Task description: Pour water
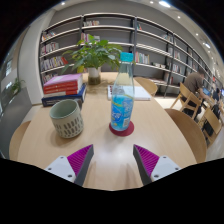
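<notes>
Standing upright on a red coaster (121, 128) near the middle of the wooden desk (150, 130), a clear water bottle (122, 95) with a blue label waits beyond the hand-held gripper (113, 160), whose fingers are spread apart and empty. A speckled mug (68, 118) sits nearby toward the desk's left edge.

Bright, even light pours from the ceiling fixtures (160, 4), glaring white. Soft shadows pool under the bottle (122, 92) and cup (67, 118). Strong fisheye bend curves the shelves (150, 40); far corners blur slightly.
</notes>
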`<state>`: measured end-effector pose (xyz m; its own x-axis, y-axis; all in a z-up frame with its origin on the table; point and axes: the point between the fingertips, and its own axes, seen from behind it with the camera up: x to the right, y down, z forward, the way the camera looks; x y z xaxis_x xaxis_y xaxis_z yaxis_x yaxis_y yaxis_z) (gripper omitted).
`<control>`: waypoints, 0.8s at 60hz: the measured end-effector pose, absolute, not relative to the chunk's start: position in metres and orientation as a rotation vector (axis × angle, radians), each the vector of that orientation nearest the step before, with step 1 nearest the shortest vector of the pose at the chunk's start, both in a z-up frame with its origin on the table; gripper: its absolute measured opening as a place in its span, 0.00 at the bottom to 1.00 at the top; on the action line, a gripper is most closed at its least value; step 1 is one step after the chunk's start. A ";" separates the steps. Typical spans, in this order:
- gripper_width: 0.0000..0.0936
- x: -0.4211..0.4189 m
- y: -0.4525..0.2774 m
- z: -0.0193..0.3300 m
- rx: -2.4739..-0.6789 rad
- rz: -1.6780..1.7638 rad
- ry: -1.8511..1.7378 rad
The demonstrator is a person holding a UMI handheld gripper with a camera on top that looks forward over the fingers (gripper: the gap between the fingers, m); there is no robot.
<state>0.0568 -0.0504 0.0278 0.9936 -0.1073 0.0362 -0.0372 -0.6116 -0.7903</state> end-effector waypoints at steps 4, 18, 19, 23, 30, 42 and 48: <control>0.87 0.041 -0.071 0.041 -2.239 -0.080 0.095; 0.87 -0.011 -0.094 0.115 -2.186 -0.056 0.042; 0.87 -0.014 -0.094 0.120 -2.181 -0.055 0.037; 0.87 -0.028 -0.096 0.142 -2.152 -0.038 0.019; 0.87 -0.049 -0.096 0.172 -2.106 -0.011 0.008; 0.87 -0.069 -0.102 0.201 -2.067 0.022 -0.002; 0.87 -0.069 -0.105 0.203 -2.069 0.015 0.007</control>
<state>-0.0688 -0.1052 0.2030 0.9999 0.0016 -0.0134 -0.0110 -0.4783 -0.8781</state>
